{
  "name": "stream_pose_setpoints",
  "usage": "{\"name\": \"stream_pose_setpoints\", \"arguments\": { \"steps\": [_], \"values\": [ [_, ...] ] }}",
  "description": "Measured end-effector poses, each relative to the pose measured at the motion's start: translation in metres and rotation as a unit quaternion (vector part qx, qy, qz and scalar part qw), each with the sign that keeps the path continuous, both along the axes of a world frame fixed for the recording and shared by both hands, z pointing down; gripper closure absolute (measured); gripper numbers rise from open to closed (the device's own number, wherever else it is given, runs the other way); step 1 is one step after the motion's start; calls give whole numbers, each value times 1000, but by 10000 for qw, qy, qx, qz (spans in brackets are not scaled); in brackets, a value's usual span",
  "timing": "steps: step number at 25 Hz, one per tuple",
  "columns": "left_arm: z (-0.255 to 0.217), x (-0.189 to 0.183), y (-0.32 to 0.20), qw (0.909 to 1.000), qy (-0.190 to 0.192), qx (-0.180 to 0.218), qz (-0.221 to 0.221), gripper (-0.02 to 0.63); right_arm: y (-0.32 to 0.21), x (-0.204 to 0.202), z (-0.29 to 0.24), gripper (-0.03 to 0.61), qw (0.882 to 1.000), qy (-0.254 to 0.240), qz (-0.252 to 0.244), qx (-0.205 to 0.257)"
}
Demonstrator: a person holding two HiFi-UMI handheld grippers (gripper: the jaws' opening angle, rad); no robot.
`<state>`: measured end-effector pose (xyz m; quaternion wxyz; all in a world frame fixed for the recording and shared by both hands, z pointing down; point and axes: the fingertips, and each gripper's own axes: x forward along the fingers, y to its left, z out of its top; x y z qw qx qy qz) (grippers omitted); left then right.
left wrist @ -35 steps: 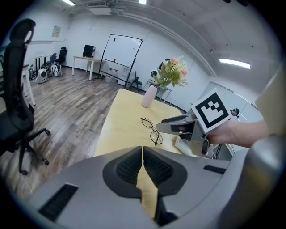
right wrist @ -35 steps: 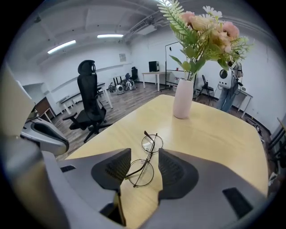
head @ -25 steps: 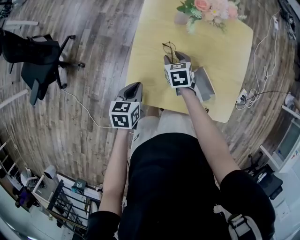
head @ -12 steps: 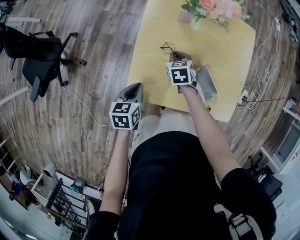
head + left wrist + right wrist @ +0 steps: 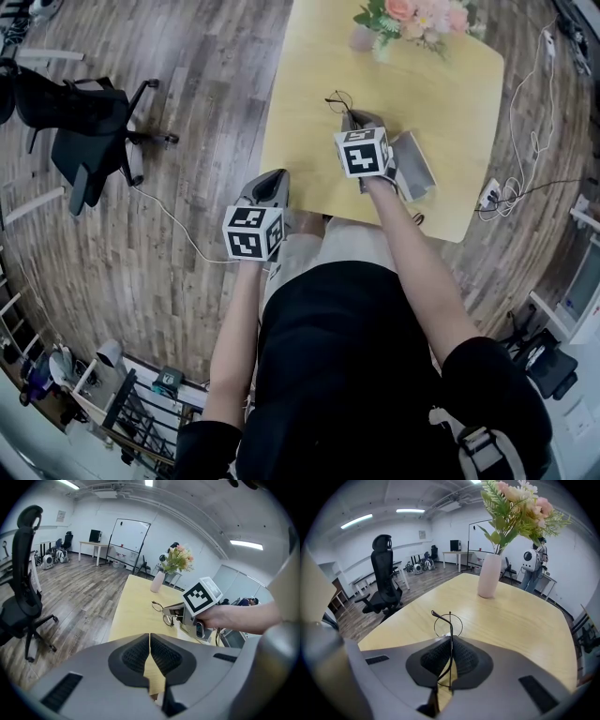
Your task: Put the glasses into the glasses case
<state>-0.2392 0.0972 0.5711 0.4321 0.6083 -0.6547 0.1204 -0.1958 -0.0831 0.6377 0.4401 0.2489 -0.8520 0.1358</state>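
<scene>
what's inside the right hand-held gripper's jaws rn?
The glasses: the right hand-held gripper has just been closing its jaws and now pinches the thin frame. One lens ring sticks out over the table; the pads cover part of the rest.

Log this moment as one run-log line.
right claw: just closed on glasses | left claw: shut, empty | glasses case: on table

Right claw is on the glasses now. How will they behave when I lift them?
The right claw has just closed on the glasses. Their frame looks like thin wire, so they are probably very light but easily bent: squeeze gently. Pinched edge-on with a lens sticking out beyond the pads, they may pivot or slip when lifted.
</scene>
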Motion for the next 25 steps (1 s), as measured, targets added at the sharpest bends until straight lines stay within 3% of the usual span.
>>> {"name": "stream_pose_setpoints", "arguments": {
  "steps": [5, 14, 25],
  "values": [
    [-5, 6, -12, 9998, 4, 70, 186, 589, 6, 8, -25, 555, 9996, -132, -158, 185],
    [-12, 38, -56, 9942, 26, 207, 1055, 589, 22, 52, -65, 555, 9983, -124, -216, 530],
    [-9, 81, -85, 9831, 123, 235, 1810, 589, 32, 130, -56, 555, 9993, 202, -31, 308]
  ]
}}
